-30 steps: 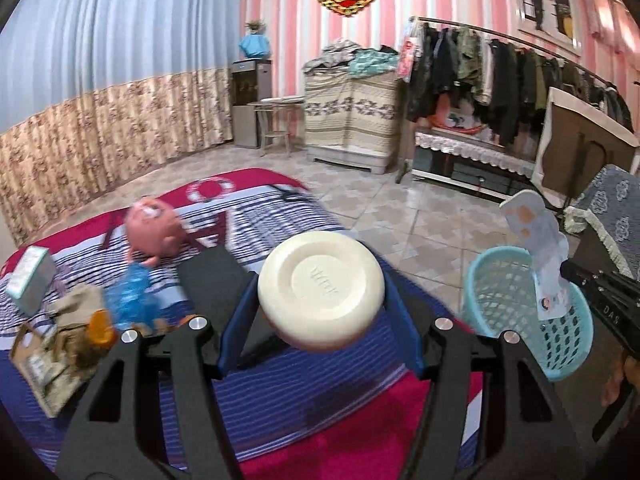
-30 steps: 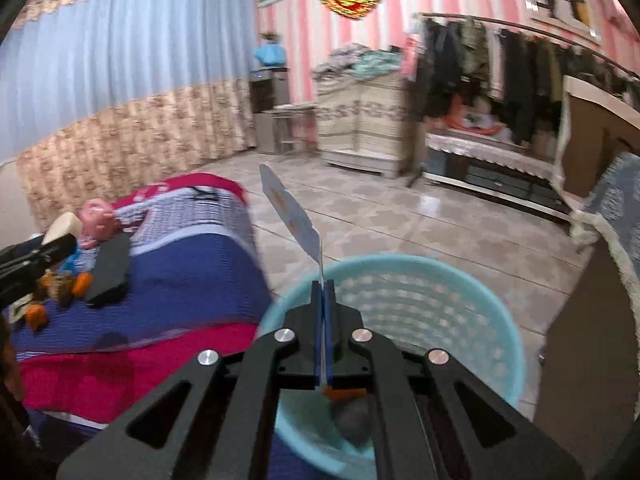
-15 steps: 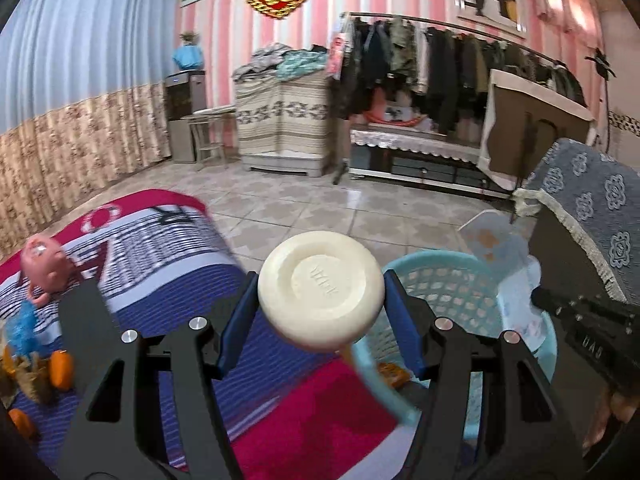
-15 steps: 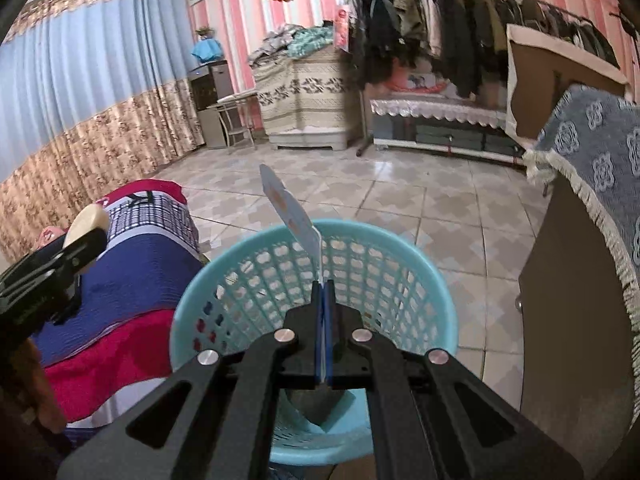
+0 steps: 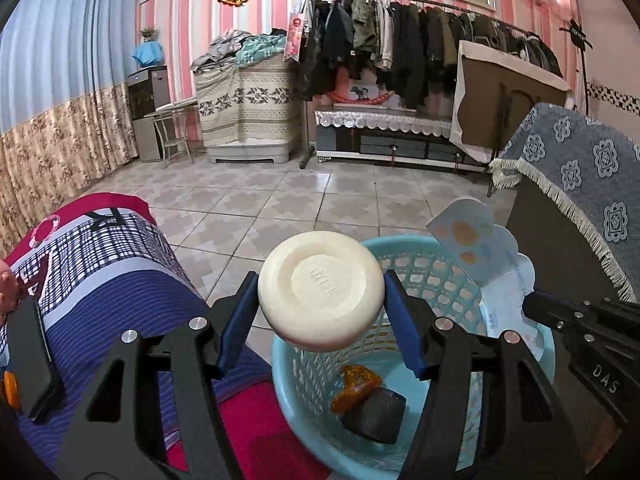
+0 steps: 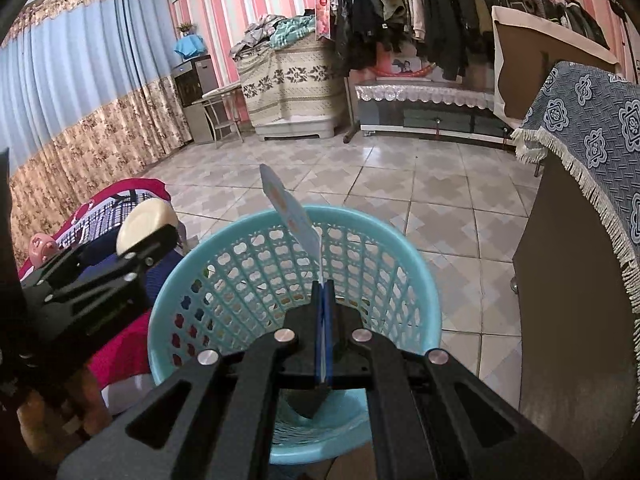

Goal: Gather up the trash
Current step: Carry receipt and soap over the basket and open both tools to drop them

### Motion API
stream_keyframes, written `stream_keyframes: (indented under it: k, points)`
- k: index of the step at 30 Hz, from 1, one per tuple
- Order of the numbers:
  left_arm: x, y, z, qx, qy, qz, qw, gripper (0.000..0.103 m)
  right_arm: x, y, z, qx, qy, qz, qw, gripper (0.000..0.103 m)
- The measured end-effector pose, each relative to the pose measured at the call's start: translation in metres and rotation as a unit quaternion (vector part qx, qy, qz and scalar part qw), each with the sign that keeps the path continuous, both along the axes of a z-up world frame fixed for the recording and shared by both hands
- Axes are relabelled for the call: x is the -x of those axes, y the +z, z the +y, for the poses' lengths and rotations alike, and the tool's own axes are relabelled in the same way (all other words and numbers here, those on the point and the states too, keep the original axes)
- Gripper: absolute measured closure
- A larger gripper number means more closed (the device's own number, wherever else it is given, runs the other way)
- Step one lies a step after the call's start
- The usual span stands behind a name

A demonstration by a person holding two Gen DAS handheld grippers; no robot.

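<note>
My left gripper (image 5: 320, 304) is shut on a round cream container (image 5: 320, 290) and holds it over the near rim of a light blue plastic basket (image 5: 408, 252). The basket holds an orange wrapper (image 5: 356, 386) and a dark lump (image 5: 376, 414). My right gripper (image 6: 323, 308) is shut on a flat pale blue wrapper (image 6: 292, 212) that stands up above the same basket (image 6: 416, 264). The wrapper also shows in the left wrist view (image 5: 480, 248), at the basket's right side. The left gripper with the cream container (image 6: 144, 220) shows at the basket's left in the right wrist view.
A bed with a striped blue and red cover (image 5: 100, 272) lies to the left of the basket, with a black flat object (image 5: 28, 352) on it. A dark cabinet with a blue patterned cloth (image 5: 580, 184) stands right. Tiled floor (image 5: 320, 196) stretches ahead to a clothes rack (image 5: 400, 40).
Both grippers have moved from beside the bed to over the basket. The left gripper swung right with the cream container; the right gripper came closer above the basket with the wrapper.
</note>
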State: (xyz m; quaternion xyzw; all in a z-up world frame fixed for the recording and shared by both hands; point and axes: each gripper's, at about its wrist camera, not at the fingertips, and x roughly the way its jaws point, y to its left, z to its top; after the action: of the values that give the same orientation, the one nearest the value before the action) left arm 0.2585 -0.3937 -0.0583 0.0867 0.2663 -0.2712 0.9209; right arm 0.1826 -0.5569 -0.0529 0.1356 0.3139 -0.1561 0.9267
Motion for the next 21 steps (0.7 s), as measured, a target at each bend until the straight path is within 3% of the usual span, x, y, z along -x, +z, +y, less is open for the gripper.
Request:
stream_keyframes:
  k: [10,18,19,20,21]
  points:
    - [-0.011,0.006,0.011,0.009,0.027,-0.002,0.9996,0.017,-0.005,-0.004,0.002,-0.001,-0.001,0.010,1.000,0.102]
    - [-0.018,0.020,0.052,0.023,0.071,-0.008,0.9972,0.008,-0.016,-0.007,0.015,0.020,0.001,0.021,1.000,0.099]
    - [-0.018,0.021,0.057,0.022,0.075,-0.007,0.9969,0.008,-0.017,-0.007,0.018,0.024,0.002,0.024,0.999,0.096]
    - [-0.017,0.021,0.061,0.021,0.079,-0.007,0.9966,0.008,-0.018,-0.007,0.018,0.026,0.002,0.024,0.999,0.078]
    - [-0.016,0.021,0.068,0.019,0.086,-0.008,0.9961,0.008,-0.018,-0.006,0.018,0.029,0.002,0.023,0.999,0.050]
